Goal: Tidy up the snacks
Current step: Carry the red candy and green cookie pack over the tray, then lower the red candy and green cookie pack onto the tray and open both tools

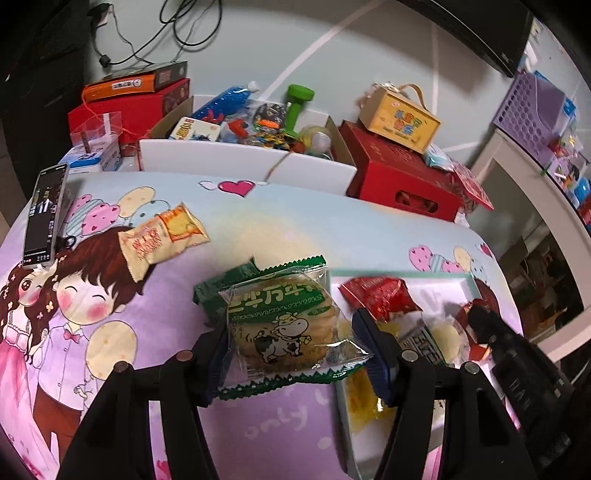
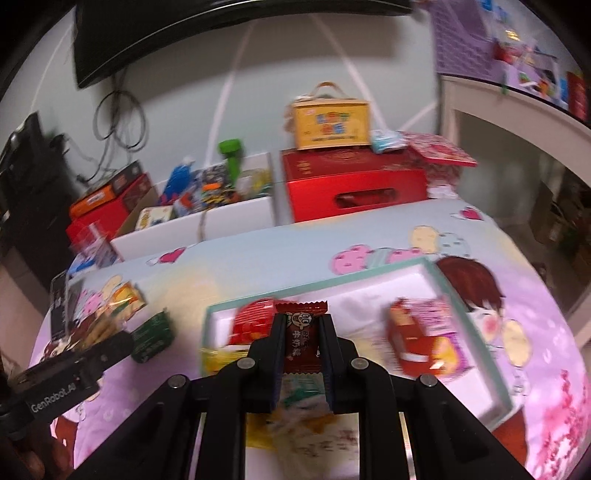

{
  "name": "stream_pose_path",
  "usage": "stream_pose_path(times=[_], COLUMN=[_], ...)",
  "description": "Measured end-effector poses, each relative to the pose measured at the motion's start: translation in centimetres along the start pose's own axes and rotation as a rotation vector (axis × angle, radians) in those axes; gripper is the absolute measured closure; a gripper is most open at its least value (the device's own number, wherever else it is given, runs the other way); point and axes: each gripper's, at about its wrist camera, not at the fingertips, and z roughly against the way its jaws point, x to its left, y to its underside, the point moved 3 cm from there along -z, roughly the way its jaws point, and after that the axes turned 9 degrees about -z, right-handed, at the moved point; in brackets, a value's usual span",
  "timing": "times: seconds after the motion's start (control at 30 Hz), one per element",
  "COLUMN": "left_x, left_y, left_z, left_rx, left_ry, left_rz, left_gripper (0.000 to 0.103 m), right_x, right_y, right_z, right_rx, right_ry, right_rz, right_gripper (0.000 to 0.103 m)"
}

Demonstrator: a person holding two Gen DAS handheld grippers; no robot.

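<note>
Green cow-print biscuit pack (image 1: pixel 284 325) held flat in left tongs (image 1: pixel 295 347); brown candy (image 2: pixel 303 339) upright in right tongs (image 2: pixel 303 332) — over tray (image 2: pixel 476 325).

A pale grey-green wall (image 1: pixel 369 55) with thin white diagonal lines stands behind the work surface. A dark screen (image 2: pixel 177 40) is mounted on it, and black cables (image 1: pixel 155 33) hang down at the left. The surface carries a cartoon-print cloth (image 1: pixel 92 295). A white shelf unit (image 1: pixel 517 192) stands at the right, with a purple perforated basket (image 1: pixel 532 110) on top.
</note>
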Motion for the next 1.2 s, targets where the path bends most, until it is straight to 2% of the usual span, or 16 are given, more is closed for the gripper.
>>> stream_pose_path(times=[0.23, 0.4, 0.5, 0.73, 1.03, 1.2], left_x=[-3.2, -6.0, -8.0, -10.9, -12.1, -12.5], left_y=[-0.1, 0.0, 0.3, 1.2, 1.9, 2.1], left_z=[0.0, -0.4, -0.9, -2.3, -3.8, -4.0], left_rx=[-0.006, 0.001, 0.012, 0.035, 0.069, 0.08], left_ry=[0.048, 0.085, 0.107, 0.135, 0.141, 0.126], left_rz=[-0.054, -0.115, -0.159, -0.223, -0.246, -0.273], left_gripper=[0.039, 0.039, 0.039, 0.039, 0.038, 0.034], right_x=[-5.3, -7.5, -8.1, -8.1, -7.9, -8.3], right_y=[-1.5, -1.5, -1.4, 0.0, 0.8, 0.9], right_z=[0.6, 0.5, 0.2, -1.8, -3.0, -3.4], right_rx=[-0.014, 0.021, 0.041, 0.146, 0.202, 0.223], right_ry=[0.114, 0.158, 0.153, 0.134, 0.121, 0.14], right_rz=[-0.096, -0.139, -0.152, -0.157, -0.158, -0.173], right_gripper=[0.084, 0.084, 0.084, 0.084, 0.083, 0.083])
